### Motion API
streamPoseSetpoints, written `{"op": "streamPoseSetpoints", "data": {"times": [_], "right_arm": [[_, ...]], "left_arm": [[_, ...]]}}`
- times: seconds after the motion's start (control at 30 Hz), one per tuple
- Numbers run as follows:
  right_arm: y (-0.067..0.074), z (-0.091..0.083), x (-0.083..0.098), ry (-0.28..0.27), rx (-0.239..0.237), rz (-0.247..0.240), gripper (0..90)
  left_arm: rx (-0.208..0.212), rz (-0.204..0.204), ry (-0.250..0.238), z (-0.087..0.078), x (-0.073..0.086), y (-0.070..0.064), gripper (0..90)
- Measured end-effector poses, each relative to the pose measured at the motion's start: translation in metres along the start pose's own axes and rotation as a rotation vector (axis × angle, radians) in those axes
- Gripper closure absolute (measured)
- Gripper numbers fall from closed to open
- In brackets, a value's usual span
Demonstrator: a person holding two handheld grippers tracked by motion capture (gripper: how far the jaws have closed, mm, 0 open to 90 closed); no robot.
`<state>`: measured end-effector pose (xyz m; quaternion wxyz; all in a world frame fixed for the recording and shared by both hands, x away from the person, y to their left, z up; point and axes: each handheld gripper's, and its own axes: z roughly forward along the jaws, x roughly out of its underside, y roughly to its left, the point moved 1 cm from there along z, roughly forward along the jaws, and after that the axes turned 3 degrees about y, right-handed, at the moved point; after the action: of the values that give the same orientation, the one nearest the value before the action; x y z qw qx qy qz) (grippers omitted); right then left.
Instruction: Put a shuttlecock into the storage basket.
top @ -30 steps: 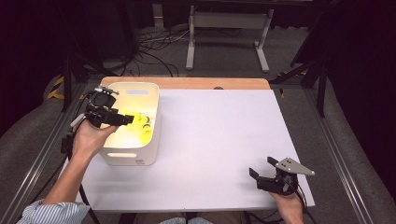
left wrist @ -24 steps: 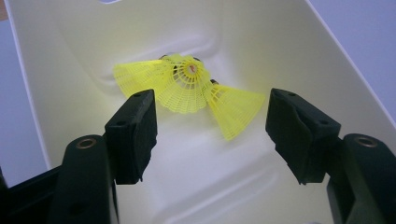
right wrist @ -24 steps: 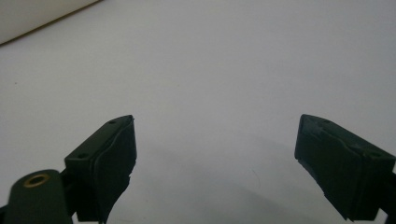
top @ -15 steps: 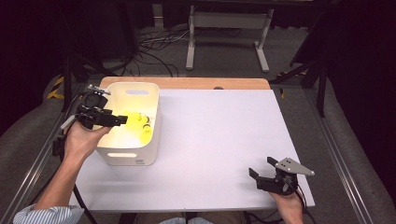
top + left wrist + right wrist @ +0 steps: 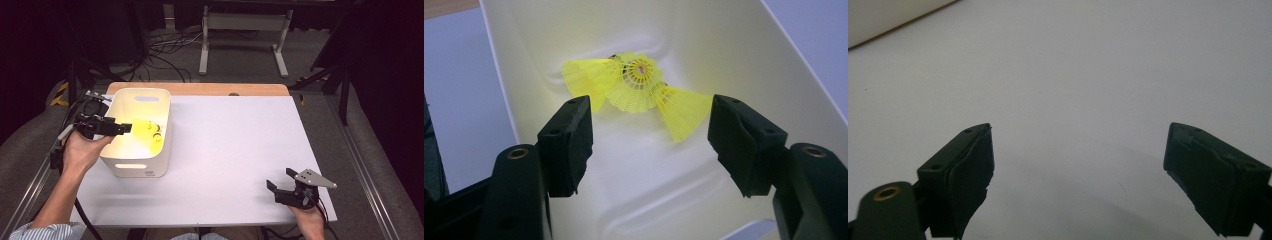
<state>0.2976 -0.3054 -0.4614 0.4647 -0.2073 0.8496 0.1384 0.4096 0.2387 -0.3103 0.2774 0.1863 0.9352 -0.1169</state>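
While the right gripper (image 5: 286,186) rests wide near right, the left gripper (image 5: 121,128) gapes empty over the bin's (image 5: 134,169) shuttlecocks (image 5: 636,85), seemingly aiming.

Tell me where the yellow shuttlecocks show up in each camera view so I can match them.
High view: yellow shuttlecocks left of centre, inside the white bin.
Left gripper view: upper centre, beyond the open jaws, on the bin's floor.
Right gripper view: not in it.
Shared landmark: the white bin.
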Motion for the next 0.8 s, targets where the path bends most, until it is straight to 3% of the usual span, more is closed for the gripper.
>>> {"op": "streamPoseSetpoints", "data": {"times": [0.8], "right_arm": [[0.000,0.000,0.000,0.003,0.000,-0.002,13.3]], "left_arm": [[-0.029,-0.070,0.003,-0.008,0.009,0.020,35.3]]}}
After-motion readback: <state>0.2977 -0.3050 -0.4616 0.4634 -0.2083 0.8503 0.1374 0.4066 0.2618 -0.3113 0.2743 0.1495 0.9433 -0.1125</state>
